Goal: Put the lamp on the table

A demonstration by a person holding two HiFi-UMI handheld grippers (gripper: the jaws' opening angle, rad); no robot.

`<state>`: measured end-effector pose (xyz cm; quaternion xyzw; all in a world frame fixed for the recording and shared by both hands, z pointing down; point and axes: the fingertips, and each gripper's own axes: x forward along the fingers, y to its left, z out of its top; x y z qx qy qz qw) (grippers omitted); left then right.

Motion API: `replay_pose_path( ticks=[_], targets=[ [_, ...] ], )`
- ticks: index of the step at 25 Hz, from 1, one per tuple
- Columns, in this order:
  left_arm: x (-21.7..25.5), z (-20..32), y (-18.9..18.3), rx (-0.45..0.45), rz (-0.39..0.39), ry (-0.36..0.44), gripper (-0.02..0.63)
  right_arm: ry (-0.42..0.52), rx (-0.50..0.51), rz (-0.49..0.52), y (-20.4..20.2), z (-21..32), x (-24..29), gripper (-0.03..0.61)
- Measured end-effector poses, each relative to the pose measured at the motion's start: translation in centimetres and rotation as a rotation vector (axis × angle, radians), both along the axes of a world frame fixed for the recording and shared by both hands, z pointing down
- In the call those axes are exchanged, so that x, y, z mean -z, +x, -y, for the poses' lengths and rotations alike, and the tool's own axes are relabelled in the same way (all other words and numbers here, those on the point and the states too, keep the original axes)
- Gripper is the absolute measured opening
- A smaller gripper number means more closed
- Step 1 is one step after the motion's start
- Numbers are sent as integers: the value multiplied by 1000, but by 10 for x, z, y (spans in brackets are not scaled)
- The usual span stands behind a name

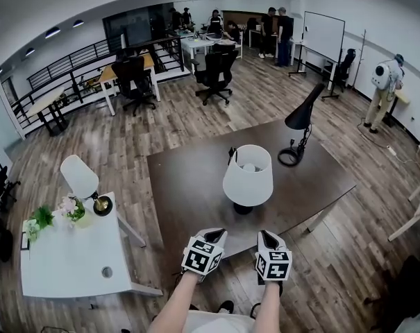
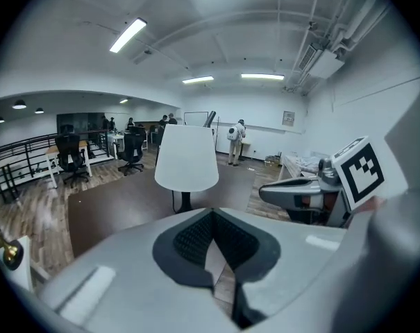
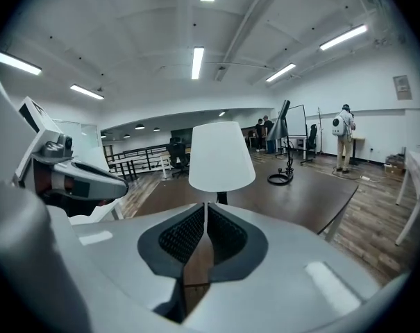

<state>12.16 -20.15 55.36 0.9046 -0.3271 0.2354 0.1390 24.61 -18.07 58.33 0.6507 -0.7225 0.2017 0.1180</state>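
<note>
Left gripper (image 1: 215,234) sits nearest, low at the near edge of the dark brown table (image 1: 189,186), its jaws closed together with nothing between them. Just beside it on the right, the right gripper (image 1: 267,236) is likewise pinched closed and empty. Further off at the left, a white side table (image 1: 71,262) carries flowers (image 1: 69,208) and a second white-shaded lamp (image 1: 81,177). The white-shaded table lamp (image 1: 248,179) stands upright on the dark table straight ahead of the pair, between their lines and slightly nearer the right one, with neither touching it. At the far right of that table is a black desk lamp (image 1: 300,120). Placement looks complete; any further grasp would mean reaching forward to the vertical stem.
</note>
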Motion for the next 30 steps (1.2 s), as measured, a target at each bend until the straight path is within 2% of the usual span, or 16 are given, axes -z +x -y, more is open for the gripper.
replay_pose_path(
  ticks=[6,12,30],
  targets=[
    [0,3,-13,12,17,11,0,-29,12,38,-3,1,-5,26],
    [-3,5,-15,15,12,-5,0,-55,40,26,-11,3,-6,26],
    [-8,2,-16,12,39,-15,0,-65,54,41,-7,-4,-4,25]
  ],
)
